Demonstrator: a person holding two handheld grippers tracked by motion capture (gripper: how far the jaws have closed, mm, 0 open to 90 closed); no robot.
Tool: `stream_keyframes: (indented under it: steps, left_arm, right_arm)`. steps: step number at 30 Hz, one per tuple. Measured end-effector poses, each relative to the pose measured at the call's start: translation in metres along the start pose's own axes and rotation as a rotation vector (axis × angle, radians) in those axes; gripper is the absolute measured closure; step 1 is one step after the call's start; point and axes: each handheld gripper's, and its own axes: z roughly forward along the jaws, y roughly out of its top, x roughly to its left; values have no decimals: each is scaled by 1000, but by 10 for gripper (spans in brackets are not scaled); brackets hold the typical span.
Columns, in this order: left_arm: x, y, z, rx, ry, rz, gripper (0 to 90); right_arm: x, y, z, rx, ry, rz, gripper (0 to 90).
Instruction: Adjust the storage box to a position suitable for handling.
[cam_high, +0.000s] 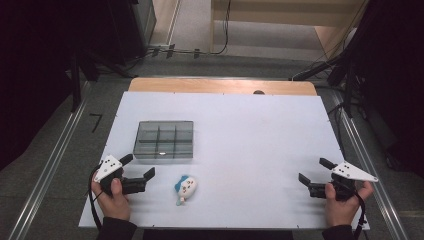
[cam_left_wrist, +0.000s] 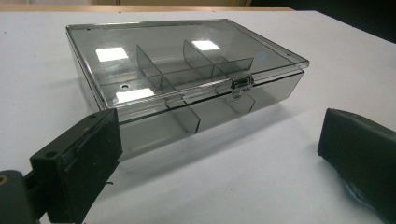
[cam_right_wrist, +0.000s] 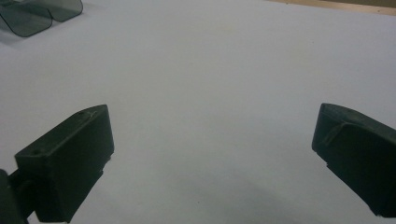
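A smoky clear compartment box lies with its lid closed on the left half of the white table. In the left gripper view the box sits just ahead, its small latch facing me. A small white plush toy with a blue cap lies near the front edge, right of my left gripper. That gripper stands open and holds nothing. My right gripper rests at the front right, far from both objects. It is open over bare table, with a corner of the box far off.
A wooden strip borders the table's far edge. Metal floor rails run along both sides, and cables lie on the floor beyond. Dark equipment stands at the back left and back right.
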Motion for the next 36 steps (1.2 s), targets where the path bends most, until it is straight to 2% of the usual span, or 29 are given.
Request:
stream_keyframes:
  steps: [3, 4, 7, 12, 15, 19, 22, 24, 27, 29, 31, 32, 35, 36]
  left_arm:
    - [-1, 0, -1, -1, -2, 11, 0]
    - [-3, 2, -2, 1, 6, 33, 0]
    - [-4, 4, -3, 3, 4, 37, 0]
    - [1, 16, -10, -23, 13, 18, 1]
    - [7, 26, -15, -34, 8, -28, 24]
    - [17, 37, -15, -33, -5, -57, 28]
    - [22, 47, -14, -18, -5, -56, 52]
    - [24, 54, -13, -15, -4, -39, 66]
    - [27, 64, -10, -4, -2, -30, 146]
    - [31, 70, -7, 11, -2, -32, 163]
    - [36, 76, -3, 24, -5, -35, 231]
    - [38, 78, -1, 31, -10, -37, 231]
    - [46, 86, 3, 28, -4, -64, 354]
    - [49, 89, 5, 35, -1, -71, 354]
  right_arm:
    - [-1, 0, -1, -9, 3, 6, 0]
    - [-1, 0, -1, -9, 3, 6, 0]
    - [-1, -1, -1, -9, -4, 8, 0]
    - [-2, -2, -2, -18, 6, 20, 0]
    - [-2, -2, -2, -21, 9, 21, 0]
    - [-3, -2, -2, -26, 9, 26, 0]
    - [-3, -3, -3, -33, 25, 26, 0]
    - [-3, -3, -3, -35, 30, 23, 0]
    - [-2, -3, -3, -30, 22, 16, 0]
    - [-2, -3, -3, -33, 23, 16, 0]
    - [-1, -3, -3, -29, 28, 13, 0]
    - [-1, -3, -3, -29, 28, 13, 0]
    - [-1, -3, -3, -38, 48, 0, 0]
    - [-1, -3, -3, -38, 48, 0, 0]
